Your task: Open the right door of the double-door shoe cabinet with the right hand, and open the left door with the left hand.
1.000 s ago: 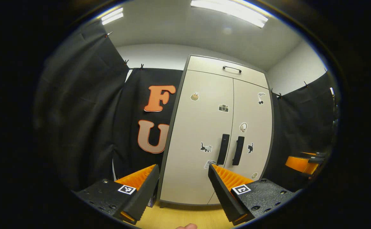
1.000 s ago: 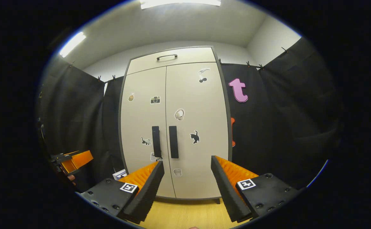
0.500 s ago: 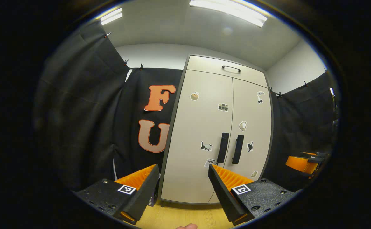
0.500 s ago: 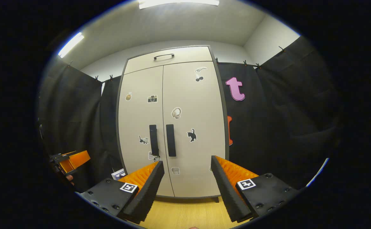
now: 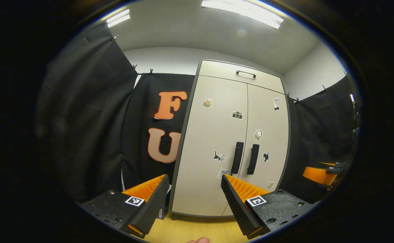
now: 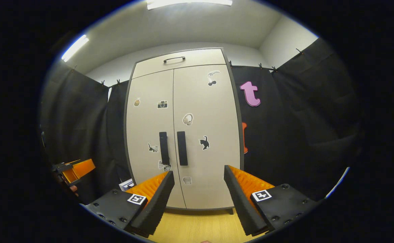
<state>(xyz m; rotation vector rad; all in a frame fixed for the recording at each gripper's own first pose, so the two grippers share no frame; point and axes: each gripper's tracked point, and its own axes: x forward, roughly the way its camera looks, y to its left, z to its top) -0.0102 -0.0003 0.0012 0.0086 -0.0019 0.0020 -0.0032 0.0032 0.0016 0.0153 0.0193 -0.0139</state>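
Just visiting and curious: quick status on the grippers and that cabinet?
Left gripper open, right gripper open, both short of the cabinet. Both doors shut, handles untouched. Nothing in the way.

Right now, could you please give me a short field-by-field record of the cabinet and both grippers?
cabinet: upright on the wood floor, drawer on top
left door: closed
right door: closed
left handle: vertical bar beside the centre seam, untouched
right handle: vertical bar, untouched
left gripper: open, short of the cabinet
right gripper: open, short of the cabinet
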